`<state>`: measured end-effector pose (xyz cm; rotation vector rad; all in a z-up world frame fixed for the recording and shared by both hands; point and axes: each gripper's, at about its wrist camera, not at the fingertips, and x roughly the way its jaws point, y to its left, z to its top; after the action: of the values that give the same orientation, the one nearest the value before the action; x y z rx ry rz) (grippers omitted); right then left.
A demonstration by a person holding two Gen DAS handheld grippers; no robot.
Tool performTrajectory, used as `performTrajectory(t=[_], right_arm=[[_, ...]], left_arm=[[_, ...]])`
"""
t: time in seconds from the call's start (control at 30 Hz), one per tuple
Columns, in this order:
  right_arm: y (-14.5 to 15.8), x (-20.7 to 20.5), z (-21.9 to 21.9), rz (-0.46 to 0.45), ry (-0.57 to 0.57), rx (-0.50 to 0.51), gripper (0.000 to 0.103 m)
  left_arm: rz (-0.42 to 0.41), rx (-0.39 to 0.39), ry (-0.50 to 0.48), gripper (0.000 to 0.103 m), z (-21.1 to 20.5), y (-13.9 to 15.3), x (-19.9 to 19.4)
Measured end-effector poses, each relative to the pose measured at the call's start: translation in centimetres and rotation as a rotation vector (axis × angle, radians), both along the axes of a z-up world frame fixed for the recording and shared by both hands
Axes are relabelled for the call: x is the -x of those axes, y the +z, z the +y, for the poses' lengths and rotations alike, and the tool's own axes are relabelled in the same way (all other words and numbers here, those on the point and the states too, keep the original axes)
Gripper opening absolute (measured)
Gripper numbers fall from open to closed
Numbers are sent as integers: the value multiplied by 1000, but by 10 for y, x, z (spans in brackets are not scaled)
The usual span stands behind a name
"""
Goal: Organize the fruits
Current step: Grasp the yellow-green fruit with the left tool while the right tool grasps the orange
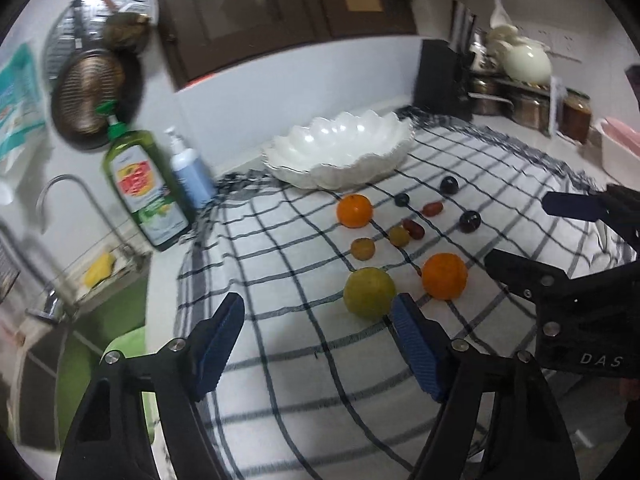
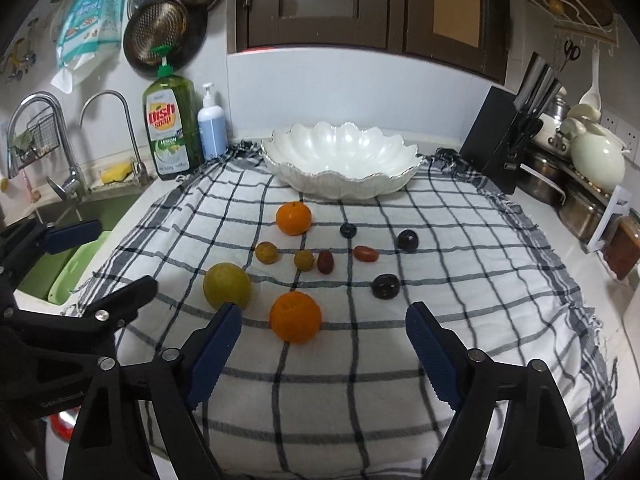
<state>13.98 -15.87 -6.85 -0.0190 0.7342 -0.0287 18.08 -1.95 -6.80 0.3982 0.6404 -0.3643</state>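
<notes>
Fruit lies loose on a checked cloth (image 2: 400, 360) in front of a white scalloped bowl (image 2: 340, 184) that holds nothing. There are two oranges (image 2: 295, 317) (image 2: 293, 218), a large yellow-green citrus (image 2: 226, 286), two small yellow fruits (image 2: 267, 252), two red oval ones (image 2: 365, 253) and three dark round ones (image 2: 385, 286). My right gripper (image 2: 324, 310) is open, and the near orange sits just ahead of its gap, untouched. My left gripper (image 1: 318, 304) is open over the cloth, with the yellow-green citrus (image 1: 369, 293) close by its right finger. Each gripper also shows in the other's view.
A sink (image 2: 80, 216) with taps and a green basin lies left of the cloth. Dish soap (image 2: 170, 128) and a pump bottle (image 2: 212, 128) stand at the back left. A knife block (image 2: 504, 140), pots and a kettle crowd the back right.
</notes>
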Motion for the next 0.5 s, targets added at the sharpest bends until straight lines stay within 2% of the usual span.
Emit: performTrajectory(t=[0.2,0.5], right_arm=[[-20,-23,9,63,-6,-6,78],[-46,-45,10,137,-12,-12,69]], left_arm=[[52,-15,-111,67,-3,-25,-27],[129,-8,-224,60,-11,-54,-48]])
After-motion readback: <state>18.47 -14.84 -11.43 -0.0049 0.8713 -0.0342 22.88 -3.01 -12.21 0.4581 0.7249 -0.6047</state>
